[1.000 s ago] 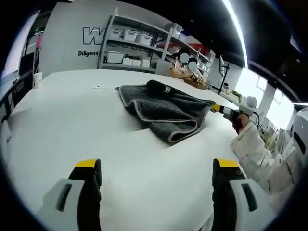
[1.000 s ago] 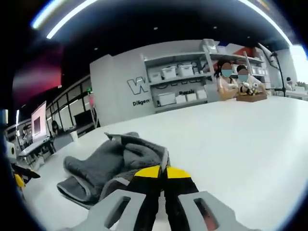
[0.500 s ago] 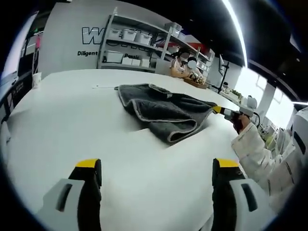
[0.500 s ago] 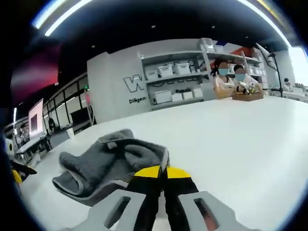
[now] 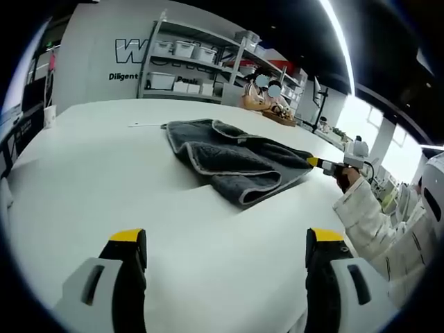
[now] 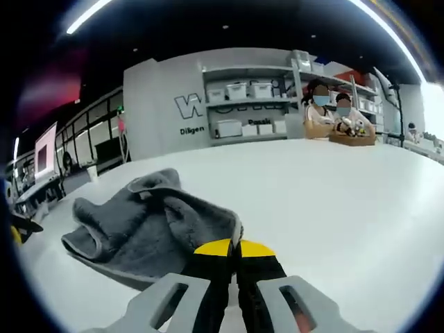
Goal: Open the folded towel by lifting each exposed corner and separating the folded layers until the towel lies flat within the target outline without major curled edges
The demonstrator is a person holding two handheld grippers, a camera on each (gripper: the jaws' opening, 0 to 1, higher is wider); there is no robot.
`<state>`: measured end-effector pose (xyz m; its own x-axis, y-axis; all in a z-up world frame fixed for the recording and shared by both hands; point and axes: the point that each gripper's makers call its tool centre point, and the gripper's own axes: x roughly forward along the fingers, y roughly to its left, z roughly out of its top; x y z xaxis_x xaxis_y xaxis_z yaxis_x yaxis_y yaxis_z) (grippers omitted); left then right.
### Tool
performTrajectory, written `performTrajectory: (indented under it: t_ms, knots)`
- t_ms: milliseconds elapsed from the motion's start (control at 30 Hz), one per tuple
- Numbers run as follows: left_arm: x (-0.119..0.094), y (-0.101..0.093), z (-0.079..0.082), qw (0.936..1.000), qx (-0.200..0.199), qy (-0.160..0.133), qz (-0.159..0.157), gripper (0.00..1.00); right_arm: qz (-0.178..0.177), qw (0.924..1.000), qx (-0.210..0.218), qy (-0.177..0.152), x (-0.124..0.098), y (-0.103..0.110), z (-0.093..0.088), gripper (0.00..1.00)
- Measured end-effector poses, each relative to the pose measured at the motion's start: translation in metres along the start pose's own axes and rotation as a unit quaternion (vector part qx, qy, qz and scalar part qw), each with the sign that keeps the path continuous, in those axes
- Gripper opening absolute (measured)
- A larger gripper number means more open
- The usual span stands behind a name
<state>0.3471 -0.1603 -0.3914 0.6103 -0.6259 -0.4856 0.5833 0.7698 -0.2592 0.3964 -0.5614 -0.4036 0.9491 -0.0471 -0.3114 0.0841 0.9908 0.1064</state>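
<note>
One grey towel (image 5: 236,163) lies rumpled and still partly folded out on the white table (image 5: 104,201), toward its far side. The right gripper (image 6: 236,248) is pinched tight on a towel corner, held low over the table. The left gripper (image 5: 225,239) hangs back with jaws wide apart and nothing in them; two seated people and a shelf rack (image 5: 191,66) of bins stand beyond the far edge.

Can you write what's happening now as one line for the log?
right tool: shut on grey towel corner | left tool: open, apart | towel: folded, rumpled | white table

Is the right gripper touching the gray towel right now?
Touching. In the right gripper view, the right gripper has its jaws closed on the gray towel, pinching a corner.
</note>
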Motion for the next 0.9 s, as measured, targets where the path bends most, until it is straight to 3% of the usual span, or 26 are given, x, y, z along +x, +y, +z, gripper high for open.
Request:
performTrajectory:
  t_ms: [367, 900]
  knots:
    - [-0.003, 0.0, 0.0, 1.0, 0.003, 0.001, 0.003, 0.94, -0.03, 0.9951, -0.076, 0.055, -0.001, -0.019, -0.026, 0.0]
    - [-0.001, -0.002, 0.0, 1.0, 0.002, -0.002, -0.002, 0.94, -0.036, 0.9835, -0.155, 0.087, 0.0, -0.025, -0.033, 0.0]
